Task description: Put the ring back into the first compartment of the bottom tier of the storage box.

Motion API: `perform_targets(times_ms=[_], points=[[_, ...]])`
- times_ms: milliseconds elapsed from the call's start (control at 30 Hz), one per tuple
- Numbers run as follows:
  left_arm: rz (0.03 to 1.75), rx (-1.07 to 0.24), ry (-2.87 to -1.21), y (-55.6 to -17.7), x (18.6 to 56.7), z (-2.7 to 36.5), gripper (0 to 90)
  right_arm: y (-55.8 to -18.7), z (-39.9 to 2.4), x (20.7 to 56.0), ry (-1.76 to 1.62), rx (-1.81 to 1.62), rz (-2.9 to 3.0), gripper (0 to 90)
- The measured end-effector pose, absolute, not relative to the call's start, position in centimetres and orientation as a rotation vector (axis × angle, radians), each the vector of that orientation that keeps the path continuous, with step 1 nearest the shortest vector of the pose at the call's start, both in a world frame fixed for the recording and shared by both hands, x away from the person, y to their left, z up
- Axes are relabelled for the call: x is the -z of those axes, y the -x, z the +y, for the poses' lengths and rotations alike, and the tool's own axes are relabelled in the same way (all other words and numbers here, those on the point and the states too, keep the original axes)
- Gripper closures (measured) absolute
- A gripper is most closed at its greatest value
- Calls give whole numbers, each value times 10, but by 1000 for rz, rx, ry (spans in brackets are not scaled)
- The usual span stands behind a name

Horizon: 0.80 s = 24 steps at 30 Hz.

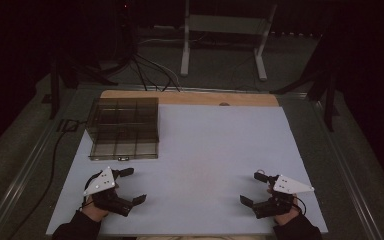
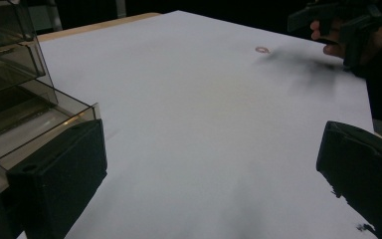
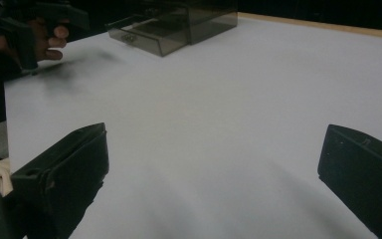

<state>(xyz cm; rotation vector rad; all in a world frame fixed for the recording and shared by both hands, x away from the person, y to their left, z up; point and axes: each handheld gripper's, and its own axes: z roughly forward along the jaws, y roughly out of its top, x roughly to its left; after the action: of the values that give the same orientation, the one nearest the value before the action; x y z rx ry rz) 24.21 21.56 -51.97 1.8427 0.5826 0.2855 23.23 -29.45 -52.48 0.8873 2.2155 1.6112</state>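
Drawer box sits up-table just beyond your left gripper | right gripper well apart | both tongs released, empty.

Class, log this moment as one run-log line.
left gripper: open, empty | right gripper: open, empty | smoky drawer box: far left, untouched | white table: both grippers at near edge

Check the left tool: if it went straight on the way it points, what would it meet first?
Probably nothing soon. The left tool is open and points across the bare white table top toward the right tool. The smoked plastic drawer box sits off to its side. Depth is unclear.
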Motion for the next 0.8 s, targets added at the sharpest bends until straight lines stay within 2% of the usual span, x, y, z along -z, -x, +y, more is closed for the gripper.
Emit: perform_targets(times_ms=[800], points=[[581, -271, -1839, -241, 520, 217, 7, -232, -279, 520, -840, -1589, 2300, 0]])
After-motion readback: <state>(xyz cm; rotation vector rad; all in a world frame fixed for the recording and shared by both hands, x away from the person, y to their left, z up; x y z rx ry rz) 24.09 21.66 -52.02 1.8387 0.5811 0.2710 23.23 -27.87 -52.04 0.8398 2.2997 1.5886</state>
